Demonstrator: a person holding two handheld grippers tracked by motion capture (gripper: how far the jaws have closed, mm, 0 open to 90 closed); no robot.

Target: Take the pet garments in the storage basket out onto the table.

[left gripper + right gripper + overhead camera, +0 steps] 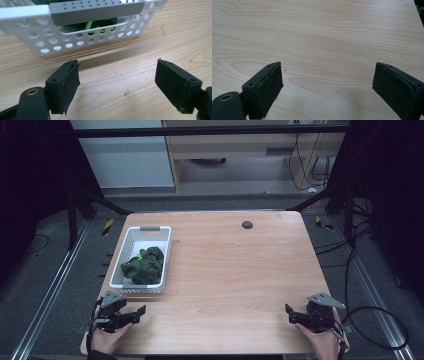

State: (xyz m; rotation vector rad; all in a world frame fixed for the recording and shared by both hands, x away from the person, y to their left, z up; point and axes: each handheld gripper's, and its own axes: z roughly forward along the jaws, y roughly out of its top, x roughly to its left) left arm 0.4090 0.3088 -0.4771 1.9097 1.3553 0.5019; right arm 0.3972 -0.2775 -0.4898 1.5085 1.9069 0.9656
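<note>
A white perforated basket (pixel 131 244) stands at the left of the wooden table (pixel 235 270) and holds a bundle of dark green cloth (pixel 144 265) with a bright green patch. My left gripper (pixel 139 312) rests near the front left corner, just in front of the basket, open with nothing between its jaws. In the left gripper view the basket's near wall (pixel 82 41) and grey handle (pixel 97 11) stand close ahead of the left gripper (pixel 117 75). My right gripper (pixel 290 315) sits near the front right corner, open and empty. In the right gripper view the right gripper (pixel 327 82) faces bare wood.
A small dark round disc (pixel 247 224) lies near the table's far edge. Black frame struts (pixel 100 200) rise at the far corners, and cables (pixel 370 320) trail on the floor at the right.
</note>
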